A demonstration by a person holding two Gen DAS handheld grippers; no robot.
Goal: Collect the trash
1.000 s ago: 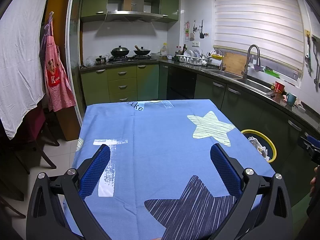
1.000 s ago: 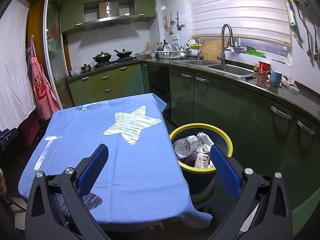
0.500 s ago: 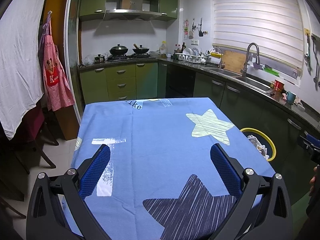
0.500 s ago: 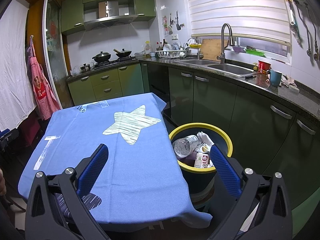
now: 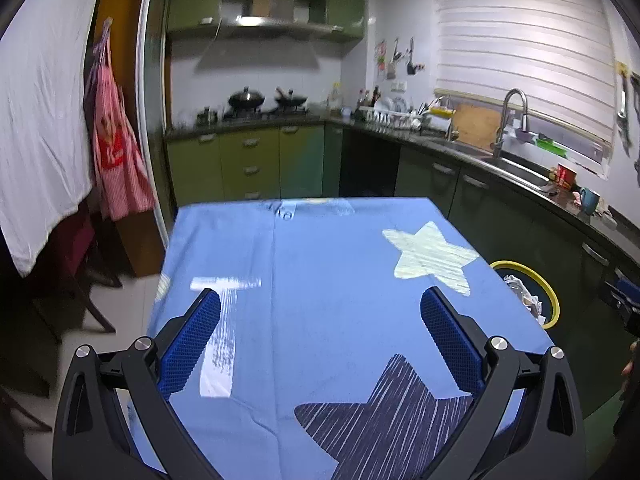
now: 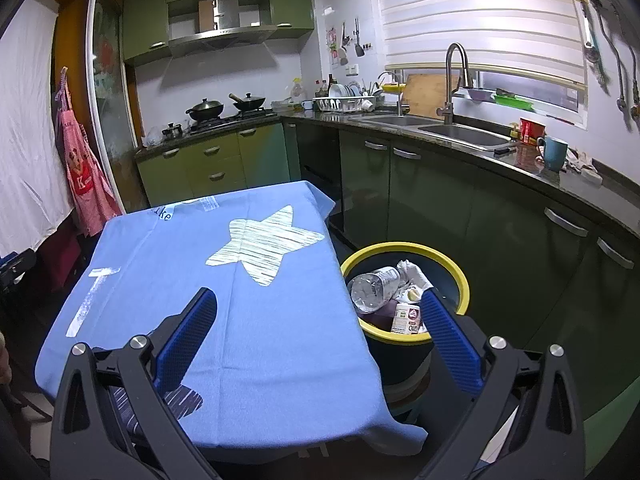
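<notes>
Change: left gripper [image 5: 320, 304] has tilted slightly, tablecloth [image 5: 320, 280] sitting lower.
Grippers: both spread wide, empty; right gripper [image 6: 318, 304].
Bin: yellow-rimmed trash can [image 6: 460, 276] holds plastic bottle [image 6: 374, 288].

The right gripper [image 6: 320, 308] hangs wide open and empty above the table's [image 6: 256, 340] right edge. At four o'clock of the table stands the yellow-rimmed bin [image 6: 404, 250] — inside, a bottle [image 6: 374, 284], crumpled paper [image 6: 412, 274], a carton [image 6: 406, 318].
</notes>
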